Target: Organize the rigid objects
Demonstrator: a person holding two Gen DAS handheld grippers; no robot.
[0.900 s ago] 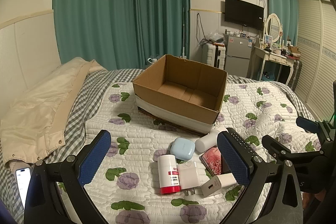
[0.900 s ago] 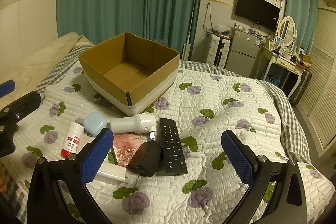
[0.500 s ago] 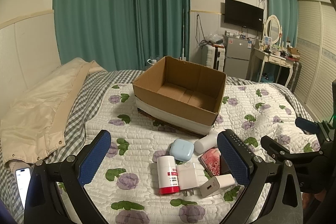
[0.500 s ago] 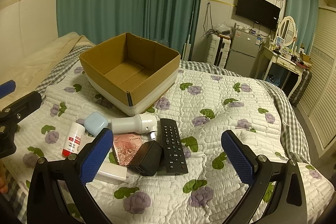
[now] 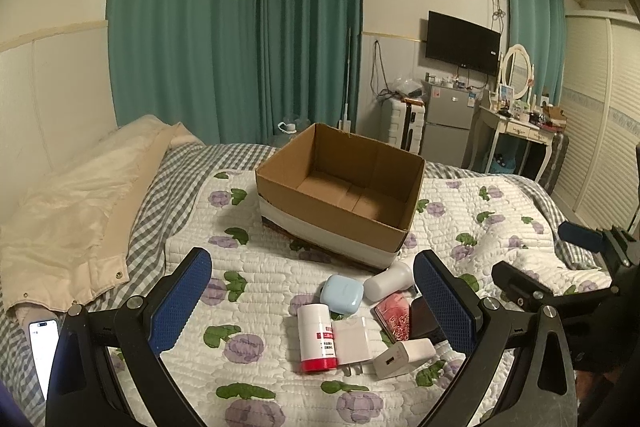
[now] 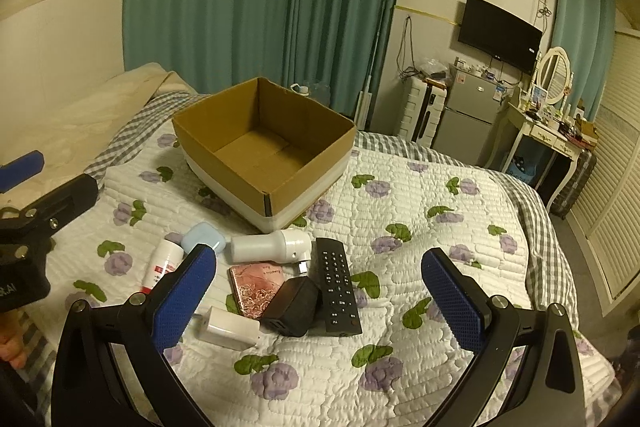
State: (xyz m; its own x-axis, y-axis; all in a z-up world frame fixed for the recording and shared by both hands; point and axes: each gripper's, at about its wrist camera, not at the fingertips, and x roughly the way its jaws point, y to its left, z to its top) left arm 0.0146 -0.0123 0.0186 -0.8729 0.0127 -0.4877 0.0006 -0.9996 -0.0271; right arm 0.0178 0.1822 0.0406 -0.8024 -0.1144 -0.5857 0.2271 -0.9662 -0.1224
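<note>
Brown cardboard box [image 6: 264, 151] sits open on the quilted bed [image 6: 420, 227], at twelve o'clock from the clutter. I hold both claws spread wide, gripping nothing: left claw [image 5: 312, 303] over the red-capped white tube [image 5: 317, 337] and white charger [image 5: 352, 345], right claw [image 6: 318, 301] over the black remote [image 6: 338, 285] and black adapter [image 6: 292, 305].

Quilted bed [image 6: 420, 219] carries cardboard box [image 6: 264, 151], remote [image 6: 338, 285], chargers [image 5: 404, 359]

Open cardboard box [image 6: 264, 151] empty; remote [image 6: 338, 285], black charger [image 6: 294, 301], white bottle [image 6: 272, 247] clustered just before it.
</note>
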